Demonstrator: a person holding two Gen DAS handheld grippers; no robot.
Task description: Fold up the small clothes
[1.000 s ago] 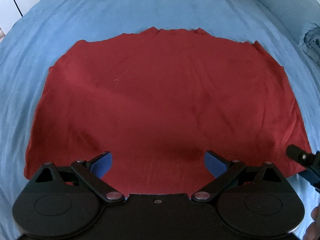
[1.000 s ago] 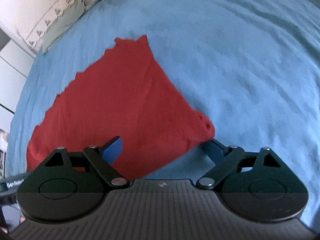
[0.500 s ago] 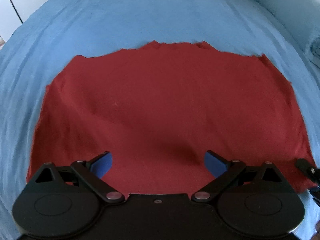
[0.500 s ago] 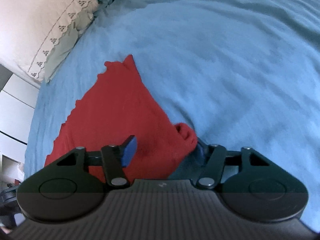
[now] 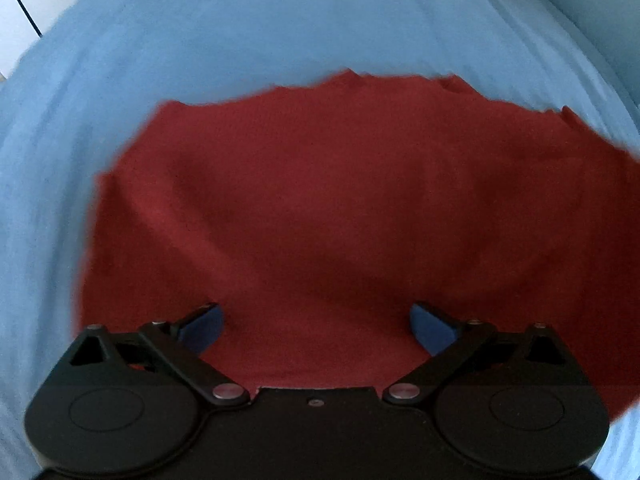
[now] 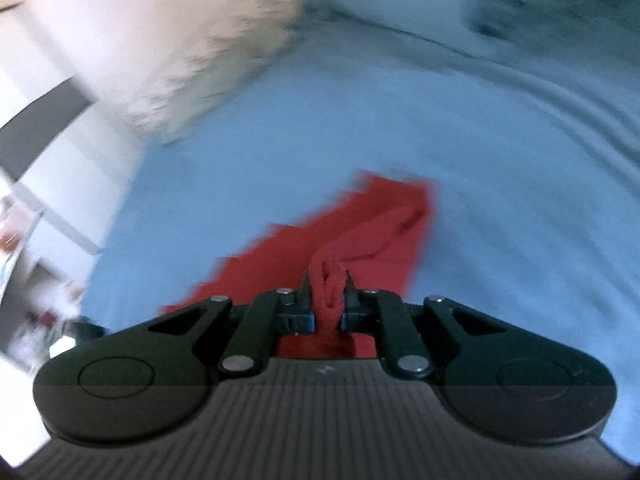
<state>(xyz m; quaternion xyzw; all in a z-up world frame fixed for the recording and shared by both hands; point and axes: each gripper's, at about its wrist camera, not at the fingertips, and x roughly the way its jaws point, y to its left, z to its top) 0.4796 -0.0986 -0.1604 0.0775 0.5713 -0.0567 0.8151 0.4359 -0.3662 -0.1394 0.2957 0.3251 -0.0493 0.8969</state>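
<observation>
- Red knit cloth, the garment [image 5: 340, 220], lies spread nearly flat on the blue bedsheet [image 5: 240, 32] in the left wrist view, with shallow wrinkles running across it. The left gripper [image 5: 316, 322] hangs above its near edge with the jaws wide apart, gripping nothing; the blue pads [image 5: 202, 326] sit over the fabric, and I cannot tell whether they touch it.
- In the right wrist view, which is badly motion-blurred, the right gripper [image 6: 328, 298] is closed tight on a bunched corner of the garment [image 6: 360, 236]. A ridge of cloth trails away from the jaws over the bedsheet [image 6: 500, 240], so that corner looks lifted.
- Handling, as a judgement: the fabric looks light, thin and limp. It should drape and sag from any single pinch and is not fragile, though it may slip if only a thin layer is caught.
- Best hold for the free tongs is probably the matching near corner or hem, so both corners travel together and the fold lands square.
</observation>
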